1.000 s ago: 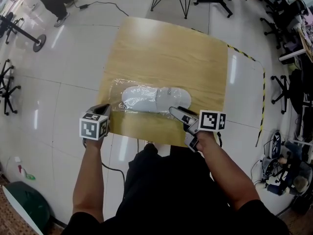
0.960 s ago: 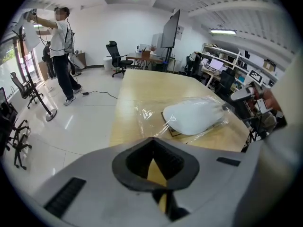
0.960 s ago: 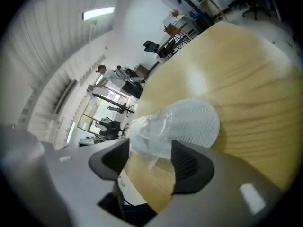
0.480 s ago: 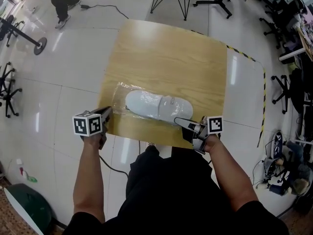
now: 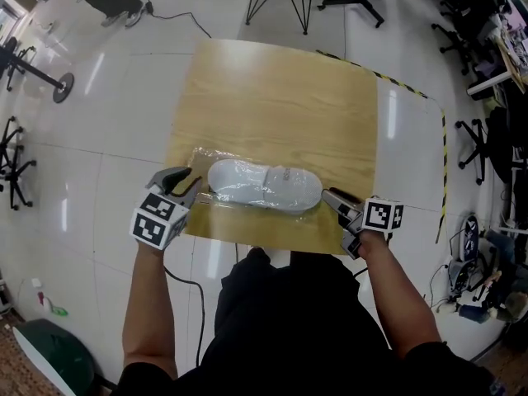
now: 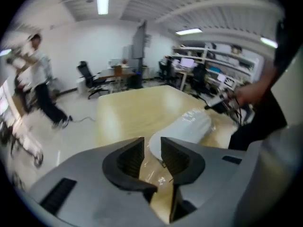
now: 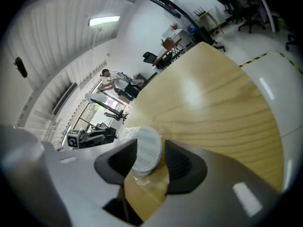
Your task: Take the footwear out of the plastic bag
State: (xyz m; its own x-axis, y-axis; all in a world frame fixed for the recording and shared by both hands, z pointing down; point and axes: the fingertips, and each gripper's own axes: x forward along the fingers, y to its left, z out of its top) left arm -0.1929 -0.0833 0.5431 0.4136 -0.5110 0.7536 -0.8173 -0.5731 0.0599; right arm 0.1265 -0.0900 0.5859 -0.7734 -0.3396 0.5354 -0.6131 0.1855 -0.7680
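Our left gripper (image 5: 191, 185) and right gripper (image 5: 332, 196) had just opened, jaws spread and pinching nothing. The white shoe (image 5: 264, 186) lay in its plastic bag (image 5: 200, 157) between them, near the table's (image 5: 280, 89) near edge.

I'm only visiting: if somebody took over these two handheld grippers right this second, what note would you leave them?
Left gripper: jaws have just been opening, nothing pinched; the bag film lies just beyond them.
Right gripper: jaws have just been opening too; the footwear's end sits between them, not squeezed.
Things: white footwear lies inside the clear plastic bag at the near edge of the wooden table, between the grippers.
Done: nothing is out yet.
Left: pin the bag, pull the footwear free.
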